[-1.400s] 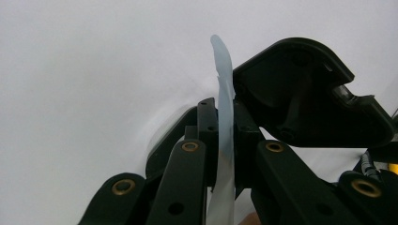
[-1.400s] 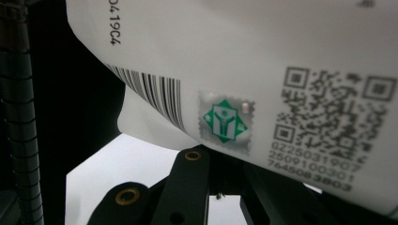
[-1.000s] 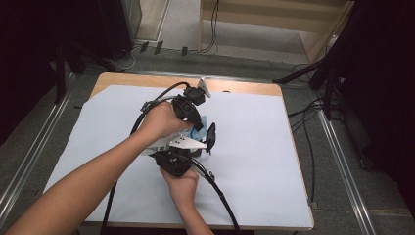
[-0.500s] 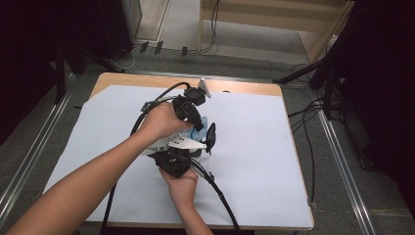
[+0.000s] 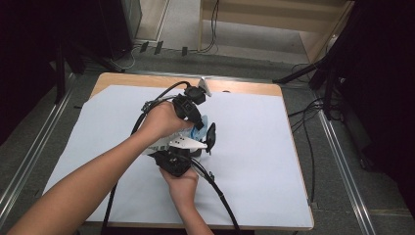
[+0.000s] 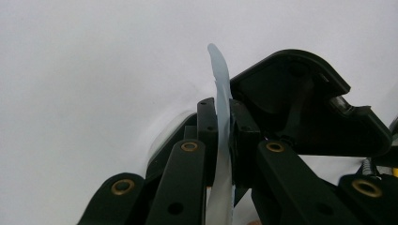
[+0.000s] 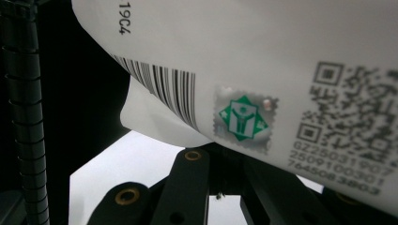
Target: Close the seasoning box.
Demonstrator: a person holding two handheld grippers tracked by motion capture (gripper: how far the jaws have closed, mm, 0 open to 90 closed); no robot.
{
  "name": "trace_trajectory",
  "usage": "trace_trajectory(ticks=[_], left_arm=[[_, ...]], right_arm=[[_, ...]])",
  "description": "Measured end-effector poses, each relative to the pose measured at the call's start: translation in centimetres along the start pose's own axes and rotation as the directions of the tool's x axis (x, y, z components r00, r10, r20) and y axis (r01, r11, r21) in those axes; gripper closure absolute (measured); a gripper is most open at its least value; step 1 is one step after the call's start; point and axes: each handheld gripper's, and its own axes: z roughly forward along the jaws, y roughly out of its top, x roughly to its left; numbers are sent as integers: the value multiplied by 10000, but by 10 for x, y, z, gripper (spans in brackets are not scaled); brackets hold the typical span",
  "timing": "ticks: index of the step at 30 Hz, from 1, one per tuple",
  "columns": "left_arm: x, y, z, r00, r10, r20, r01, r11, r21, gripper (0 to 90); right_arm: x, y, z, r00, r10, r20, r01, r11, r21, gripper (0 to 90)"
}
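Two grippers meet near the middle of the worktop (image 5: 254,161), which is covered by a white sheet, a little toward its far edge. The left gripper (image 5: 195,115), held in the person's left hand (image 5: 161,120), points down toward the sheet. In the left gripper view its jaws are pressed together on a thin, pale blue, translucent strip of packaging (image 6: 220,140); the strip stands upright between the pads and rises above them. Behind it sits the black body of the other gripper. The right gripper (image 5: 193,147), held in the right hand (image 5: 181,183) just nearer the front edge, lies directly beside the left one, with its grey three-cornered plate facing up. In the right gripper view, a white label (image 7: 263,79) printed with a barcode, a green square seal and a QR code hangs close over the jaws. Those jaws look drawn close, though I cannot tell whether they grip the package.
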Motion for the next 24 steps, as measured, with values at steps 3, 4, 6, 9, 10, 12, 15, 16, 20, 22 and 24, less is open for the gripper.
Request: trace_trajectory(ticks=[3, 4, 6, 9, 10, 12, 15, 16, 20, 22, 24], left_arm=[[0, 0, 0, 10000, 11, 13, -11, 10000, -12, 864], [0, 0, 0, 10000, -7, 9, 7, 10000, -7, 864], [0, 0, 0, 10000, 6, 55, -6, 10000, 24, 864], [0, 0, -1, 10000, 15, 32, -15, 10000, 21, 864], [0, 0, -1, 10000, 18, 61, -19, 10000, 41, 864], [0, 0, 0, 10000, -9, 43, 9, 10000, 35, 864], [0, 0, 0, 10000, 8, 57, -9, 10000, 41, 863], [0, 0, 0, 10000, -24, 59, 24, 10000, 12, 864], [-1, 1, 0, 10000, 28, 39, -28, 10000, 57, 864], [-1, 1, 0, 10000, -2, 38, 2, 10000, 30, 864], [-1, 0, 0, 10000, -27, 15, 27, 10000, 9, 864]], right_arm=[[0, 0, 0, 10000, 5, -2, -5, 10000, 4, 900], [0, 0, 0, 10000, -22, 9, 22, 10000, 8, 900], [0, 0, 0, 10000, -27, 10, 27, 10000, 18, 900], [0, 0, 0, 10000, 52, 11, -53, 10000, 46, 900], [0, 1, 0, 10000, 34, 12, -34, 10000, 42, 900], [0, 1, 0, 10000, -45, 28, 45, 10000, 23, 900], [0, 1, 0, 10000, -49, 35, 49, 10000, 40, 900], [0, 0, 0, 10000, 37, 44, -37, 10000, 85, 900], [-1, 1, 0, 10000, 41, 42, -41, 10000, 79, 900], [-1, 1, 0, 10000, 51, 40, -51, 9999, 87, 900], [-1, 1, 0, 10000, 68, 32, -68, 9999, 101, 900]])
